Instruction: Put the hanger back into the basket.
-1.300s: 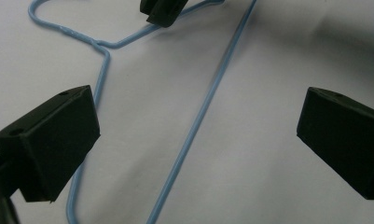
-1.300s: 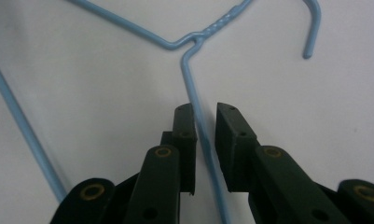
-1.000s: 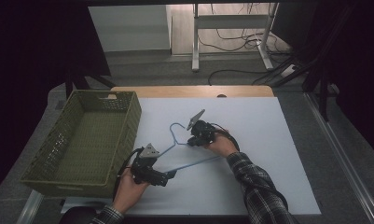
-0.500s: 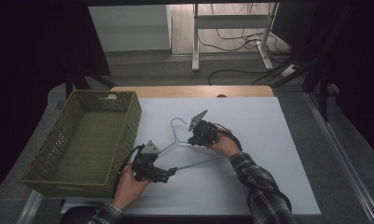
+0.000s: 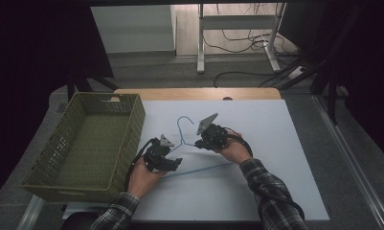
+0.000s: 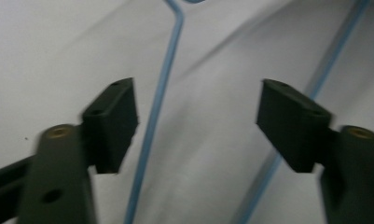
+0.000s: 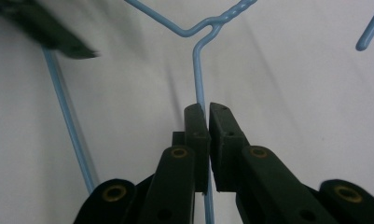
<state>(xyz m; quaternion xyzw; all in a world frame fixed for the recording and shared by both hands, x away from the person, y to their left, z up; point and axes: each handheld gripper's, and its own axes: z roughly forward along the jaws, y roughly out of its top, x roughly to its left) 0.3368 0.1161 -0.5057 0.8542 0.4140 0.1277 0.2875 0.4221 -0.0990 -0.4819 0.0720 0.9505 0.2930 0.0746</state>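
A light-blue wire hanger (image 5: 182,125) lies on the white table (image 5: 285,143), hook pointing away from me. My right gripper (image 5: 198,142) is shut on one of its sloping arms just below the twisted neck; in the right gripper view the wire (image 7: 197,70) runs straight into the closed jaws of the right gripper (image 7: 204,111). My left gripper (image 5: 175,163) hovers low over the hanger's near-left part. It is open, and in the left gripper view a hanger wire (image 6: 162,93) passes between the jaws of the left gripper (image 6: 196,100), close to the left one.
A green woven basket (image 5: 138,120) stands at the table's left, right beside my left hand. The hanger's bottom bar (image 5: 208,168) stretches between the two hands. Bare white surface lies to the right and at the back of the table.
My left gripper has moved forward and slightly right, closer to the hanger's neck. The right gripper has kept its hold in nearly the same spot.
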